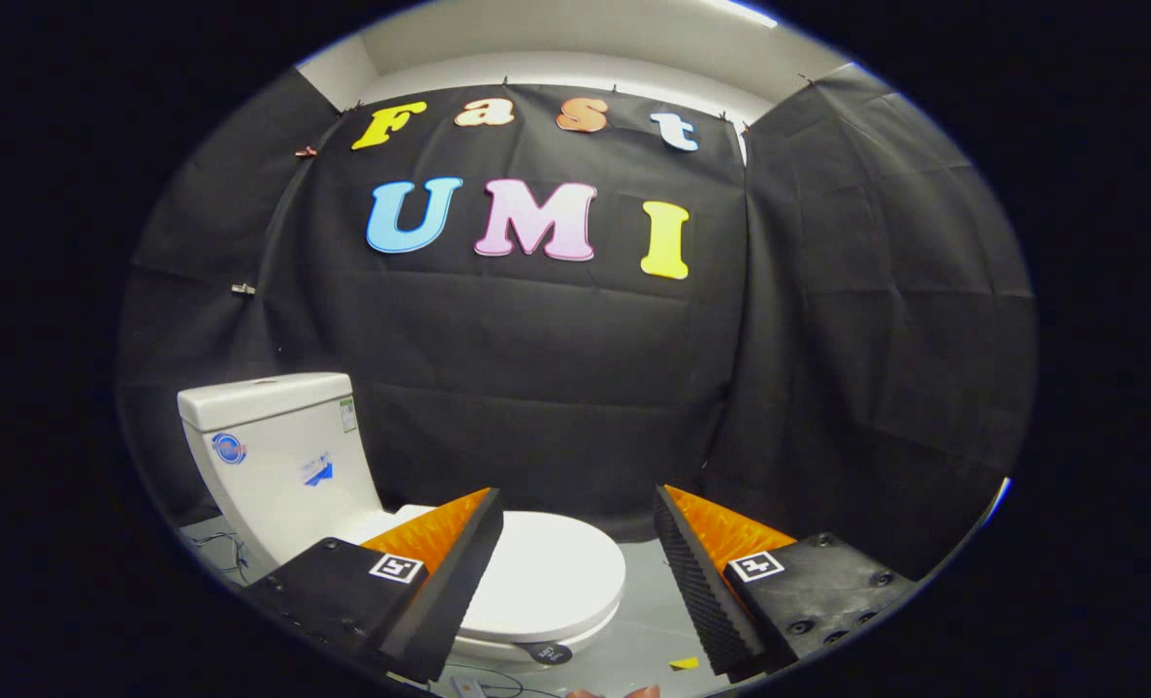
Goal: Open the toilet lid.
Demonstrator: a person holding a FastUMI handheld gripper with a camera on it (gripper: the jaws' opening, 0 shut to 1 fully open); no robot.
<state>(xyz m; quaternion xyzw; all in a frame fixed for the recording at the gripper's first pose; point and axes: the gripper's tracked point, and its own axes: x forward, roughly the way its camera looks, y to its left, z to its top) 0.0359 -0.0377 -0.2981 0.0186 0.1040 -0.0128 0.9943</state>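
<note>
In the gripper view, the gripper is hovering with its jaws spread wide and holding nothing. The toilet lid is lying flat and closed on the toilet, between and just beyond the fingers. It looks rigid, smooth, hinged; lifting at its front rim seems best.

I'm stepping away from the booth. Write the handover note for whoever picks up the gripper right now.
Hand-held gripper: open, fingers spread wide, holding nothing, touching nothing.
Toilet: lid is down flat on the bowl, lying beyond and between the fingers, partly behind the left finger. Tank stands beyond the left finger against the black cloth wall.
Done: nothing on the lid yet.
Left: bring the fingers down to the lid's front edge, catch it, and swing it up towards the tank.
</note>
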